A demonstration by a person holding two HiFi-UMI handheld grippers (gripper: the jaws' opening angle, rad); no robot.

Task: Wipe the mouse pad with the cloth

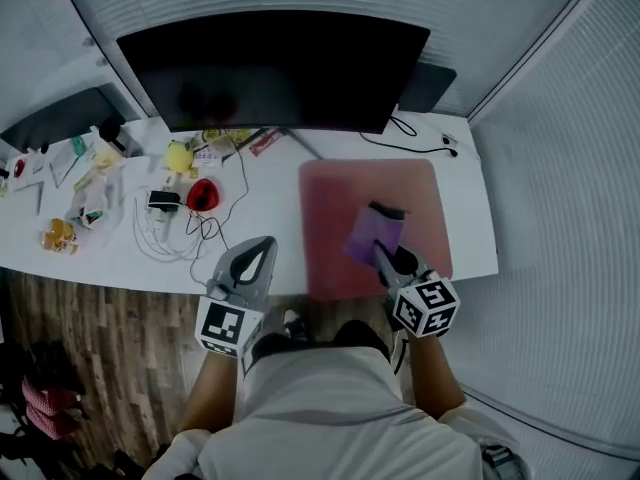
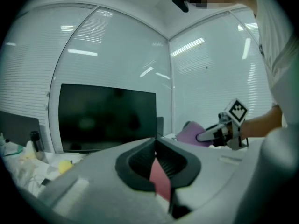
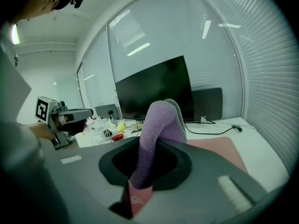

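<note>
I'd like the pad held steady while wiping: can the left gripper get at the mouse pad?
Probably yes: the left gripper hovers shut and empty beside the mouse pad's left edge, with only bare desk between them.

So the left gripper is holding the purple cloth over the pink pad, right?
Not quite. It is the right gripper that holds the purple cloth over the pink pad. The right gripper view shows the cloth pinched between its jaws. The left gripper is shut with nothing in it.
</note>
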